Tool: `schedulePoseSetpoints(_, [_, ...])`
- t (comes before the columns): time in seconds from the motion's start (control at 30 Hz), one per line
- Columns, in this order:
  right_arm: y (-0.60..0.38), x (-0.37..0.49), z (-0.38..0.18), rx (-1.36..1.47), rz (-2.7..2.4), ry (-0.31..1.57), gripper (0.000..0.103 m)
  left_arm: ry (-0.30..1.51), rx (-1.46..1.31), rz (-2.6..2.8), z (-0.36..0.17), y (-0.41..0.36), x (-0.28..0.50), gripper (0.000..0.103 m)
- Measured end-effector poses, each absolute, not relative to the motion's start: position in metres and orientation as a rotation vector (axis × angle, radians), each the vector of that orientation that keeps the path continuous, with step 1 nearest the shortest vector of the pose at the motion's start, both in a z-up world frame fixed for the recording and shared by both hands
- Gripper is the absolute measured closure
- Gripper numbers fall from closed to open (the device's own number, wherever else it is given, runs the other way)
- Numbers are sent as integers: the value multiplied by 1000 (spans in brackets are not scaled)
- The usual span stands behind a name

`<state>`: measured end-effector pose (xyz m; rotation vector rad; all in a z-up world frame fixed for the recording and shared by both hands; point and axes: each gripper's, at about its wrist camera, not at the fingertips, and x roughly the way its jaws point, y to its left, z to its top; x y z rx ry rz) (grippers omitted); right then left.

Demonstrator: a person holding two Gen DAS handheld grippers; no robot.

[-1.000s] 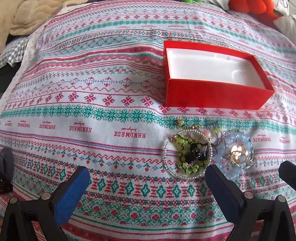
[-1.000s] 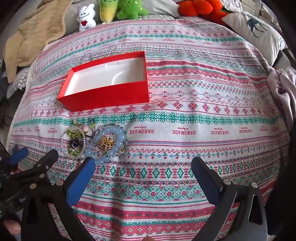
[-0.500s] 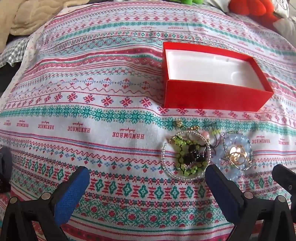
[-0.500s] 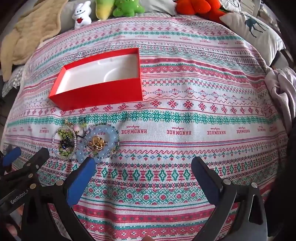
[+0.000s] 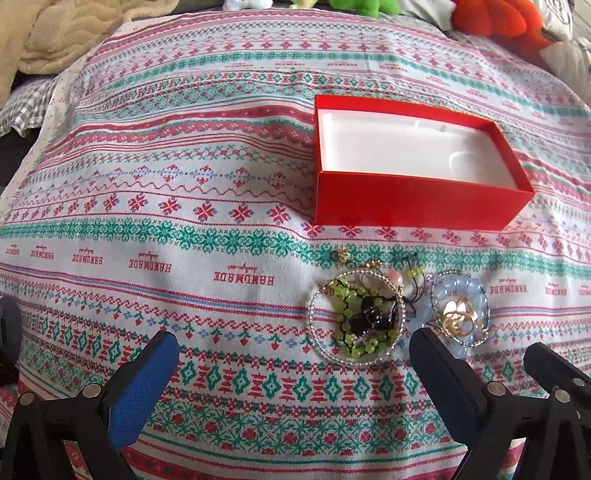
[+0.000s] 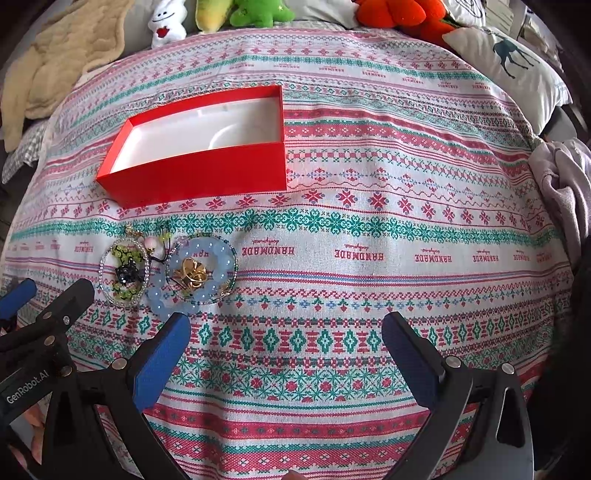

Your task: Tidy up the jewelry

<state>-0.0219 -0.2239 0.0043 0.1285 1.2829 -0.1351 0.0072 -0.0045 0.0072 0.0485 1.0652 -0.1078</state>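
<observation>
We are viewing the jewelry: a clear bead ring (image 5: 356,317) around green and black beads, touching a blue bracelet (image 5: 460,308) around gold rings (image 6: 190,274). Both are lying on the cloth (image 5: 221,221), at 6 o'clock from the red box (image 5: 417,201). We are holding the left gripper (image 5: 291,363) and right gripper (image 6: 284,349) wide apart and gripping nothing. Plush toys (image 6: 258,13) are sitting at 12 o'clock.
</observation>
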Motion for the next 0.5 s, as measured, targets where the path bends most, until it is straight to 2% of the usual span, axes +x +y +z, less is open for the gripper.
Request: schedulePoseSetpoints(0.5, [-231,-28,10,132,-143,1262,0,1048,97,-142,13,-19,1,1])
